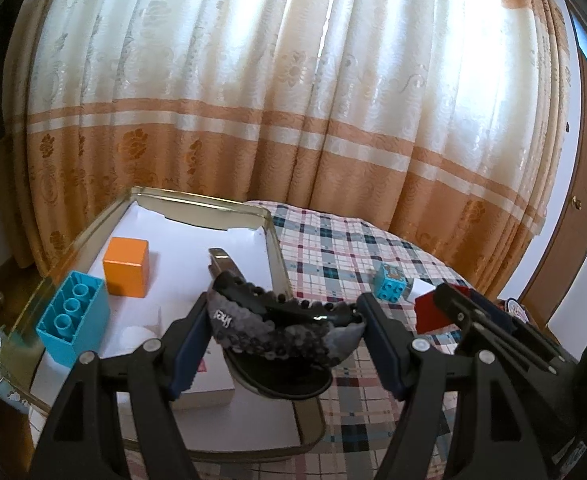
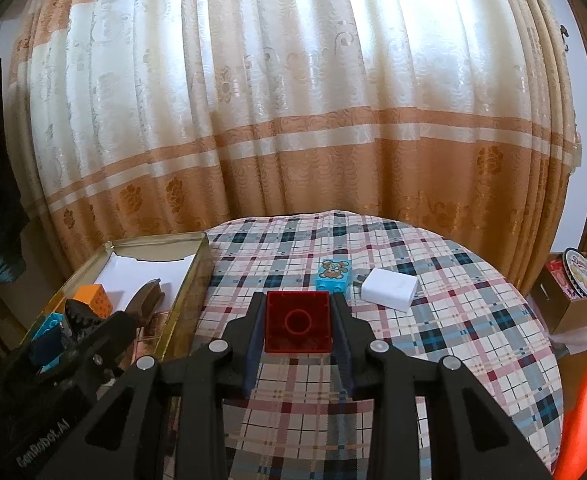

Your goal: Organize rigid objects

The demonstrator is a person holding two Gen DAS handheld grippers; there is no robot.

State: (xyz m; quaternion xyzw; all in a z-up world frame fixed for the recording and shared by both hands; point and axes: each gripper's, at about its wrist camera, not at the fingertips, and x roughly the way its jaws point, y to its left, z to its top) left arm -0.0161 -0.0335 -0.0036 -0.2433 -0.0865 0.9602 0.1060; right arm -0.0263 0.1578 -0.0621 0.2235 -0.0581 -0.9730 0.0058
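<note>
Gripping a black and grey beaded hair clip crosswise between its closed fingers, the left gripper holds it above the right rim of an open metal tin, the clip's long axis running left to right from pad to pad. Inside the tin, to the left, an orange cube sits just beyond a blue brick lying on its side. Over the plaid-covered table, the right gripper clamps a red brick squarely between its fingers, hollow underside facing the camera, with a small blue brick and a white box lying farther away.
</note>
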